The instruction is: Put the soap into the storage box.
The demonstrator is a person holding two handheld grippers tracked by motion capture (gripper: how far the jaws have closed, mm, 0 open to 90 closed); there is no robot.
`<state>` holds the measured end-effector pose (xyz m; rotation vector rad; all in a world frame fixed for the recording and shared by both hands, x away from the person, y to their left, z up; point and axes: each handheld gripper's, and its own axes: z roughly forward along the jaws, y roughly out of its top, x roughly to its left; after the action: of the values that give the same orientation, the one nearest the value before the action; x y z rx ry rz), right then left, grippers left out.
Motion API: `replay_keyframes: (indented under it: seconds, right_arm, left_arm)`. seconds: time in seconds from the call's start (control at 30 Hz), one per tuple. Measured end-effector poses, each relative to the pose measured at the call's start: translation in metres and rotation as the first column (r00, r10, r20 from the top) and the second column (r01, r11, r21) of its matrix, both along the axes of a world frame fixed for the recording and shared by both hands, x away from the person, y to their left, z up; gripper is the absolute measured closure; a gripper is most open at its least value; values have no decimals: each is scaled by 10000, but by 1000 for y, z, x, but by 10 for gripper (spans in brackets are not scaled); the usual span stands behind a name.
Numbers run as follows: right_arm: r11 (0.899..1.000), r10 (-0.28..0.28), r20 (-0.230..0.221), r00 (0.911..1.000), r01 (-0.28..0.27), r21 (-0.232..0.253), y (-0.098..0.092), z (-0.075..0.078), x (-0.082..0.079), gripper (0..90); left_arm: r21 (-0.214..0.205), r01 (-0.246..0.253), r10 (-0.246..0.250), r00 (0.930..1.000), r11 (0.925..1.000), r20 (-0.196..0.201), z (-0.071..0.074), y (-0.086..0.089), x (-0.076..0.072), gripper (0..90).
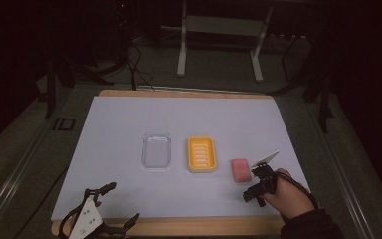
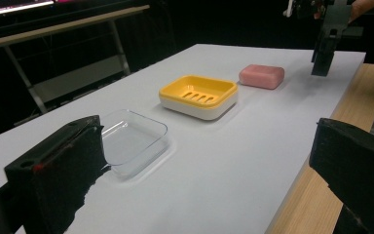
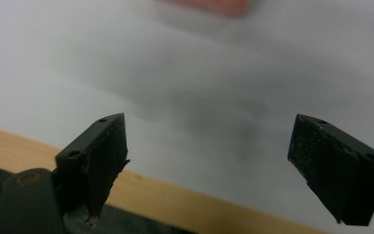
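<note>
High view: your right gripper point(image 1: 258, 183) hangs wide open just beside the soap point(image 1: 240, 170), near the table's point(image 1: 129, 119) right edge. Your left gripper point(image 1: 114, 204) sits wide open at the front-left corner. Clear tray point(image 1: 156, 151) and yellow dish point(image 1: 201, 154) lie mid-table.

Mid-frame on the surface point(image 1: 129, 119), three things in a row: tray point(image 1: 156, 151) left, soap dish point(image 1: 201, 154) centre, soap bar point(image 1: 240, 170) right.
</note>
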<state>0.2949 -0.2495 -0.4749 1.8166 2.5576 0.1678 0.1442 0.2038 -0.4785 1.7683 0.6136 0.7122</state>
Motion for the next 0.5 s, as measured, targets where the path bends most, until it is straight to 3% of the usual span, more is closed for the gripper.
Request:
replay_keyframes:
  seconds: [0.13, 0.2, 0.23, 0.37, 0.5]
  right_arm:
    - [9997, -211, -1043, 9943, 196, -159, 4, -2, 2, 147]
    - [9997, -208, -1240, 9921, 188, -179, 5, -2, 3, 148]
    - [9991, -404, -1556, 9870, 384, -153, 7, -1, 5, 154]
    - [9980, -617, -1839, 9810, 579, -259, 10, 0, 10, 159]
    - [9979, -626, -1866, 9804, 584, -279, 14, 0, 15, 158]
  left_arm:
    - [53, -7, 8, 10000, 10000, -27, 0, -1, 0, 5]
    - [65, -6, 6, 10000, 10000, -29, 0, -1, 0, 5]
    - [75, 7, -6, 10000, 10000, -35, -1, -1, 0, 5]
    - [88, 24, -23, 10000, 10000, -51, -1, -1, 0, 5]
    - [87, 30, -30, 10000, 10000, -62, -1, -1, 0, 5]
